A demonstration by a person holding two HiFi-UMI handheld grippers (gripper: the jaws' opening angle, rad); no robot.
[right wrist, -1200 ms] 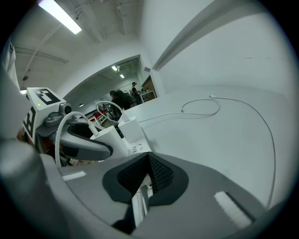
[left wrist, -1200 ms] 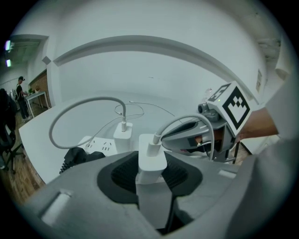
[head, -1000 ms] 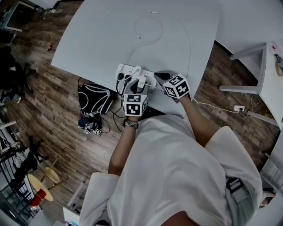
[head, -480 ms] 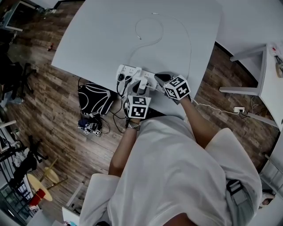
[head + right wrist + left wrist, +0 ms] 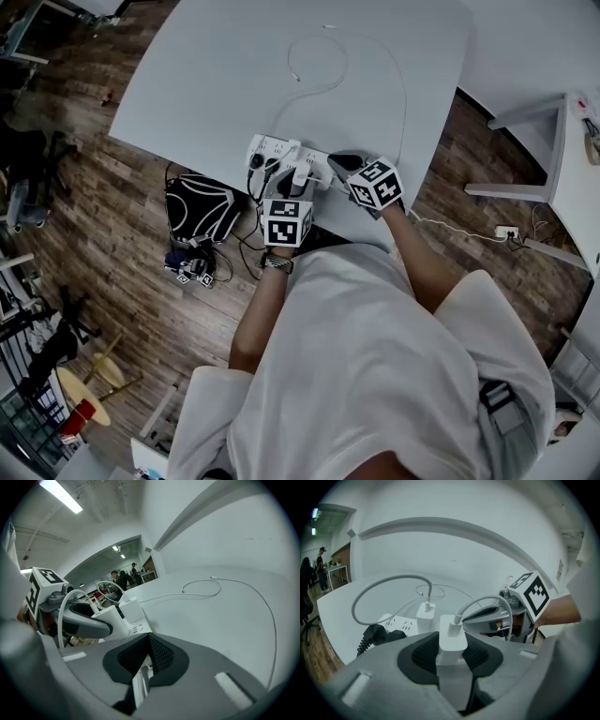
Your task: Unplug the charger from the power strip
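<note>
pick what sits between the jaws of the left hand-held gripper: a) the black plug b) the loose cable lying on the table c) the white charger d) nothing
c: in the left gripper view the pads of the left hand-held gripper press on both sides of the white charger, with its cable arching up from the top.

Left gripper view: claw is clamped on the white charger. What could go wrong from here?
1. The left claw clamps the charger, and a second charger stands right next to it; a tilted pull could knock that one.
2. The power strip lies near the edge of the table, with only the right claw at one end; it may lift with the charger.
3. The charger's cable arcs toward the right claw and could snag.
</note>
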